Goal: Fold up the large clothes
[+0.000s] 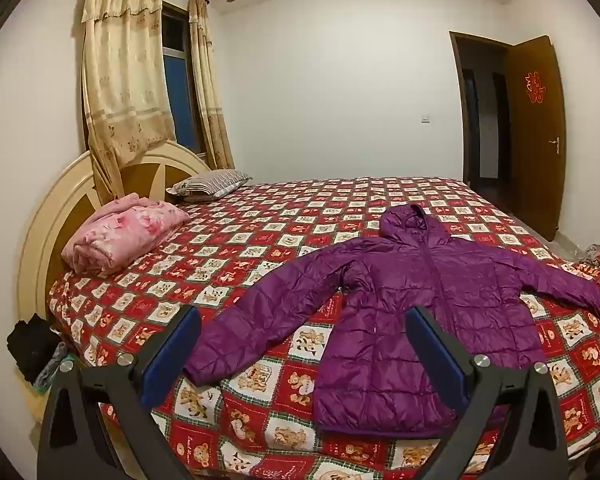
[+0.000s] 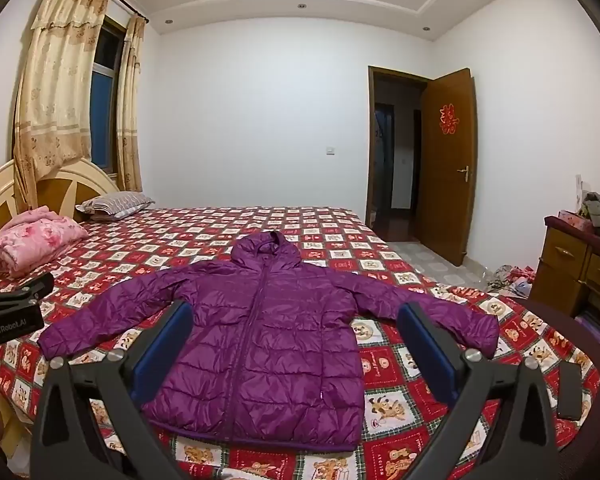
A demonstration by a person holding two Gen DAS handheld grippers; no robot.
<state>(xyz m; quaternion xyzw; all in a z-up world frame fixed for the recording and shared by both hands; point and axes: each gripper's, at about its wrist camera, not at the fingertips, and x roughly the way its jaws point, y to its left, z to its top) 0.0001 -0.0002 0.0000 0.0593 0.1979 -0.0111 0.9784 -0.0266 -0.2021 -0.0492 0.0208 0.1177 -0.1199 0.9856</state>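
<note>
— On the bed (image 2: 380, 240), near edge: the purple jacket (image 2: 260, 336) lies flat, front up, zipped, sleeves spread left and right, hood toward the far side.

— And the grippers?

— Left gripper (image 1: 304, 344) and right gripper (image 2: 296, 336) both hover above the hem, jaws spread wide, nothing between them.

— What could go wrong?

— I'd say the quilted shell looks slick and puffy; a shallow pinch may slip off or catch only the top layer, so the fold drags crooked. The phone (image 2: 570, 390) near the right sleeve could get swept off.
</note>
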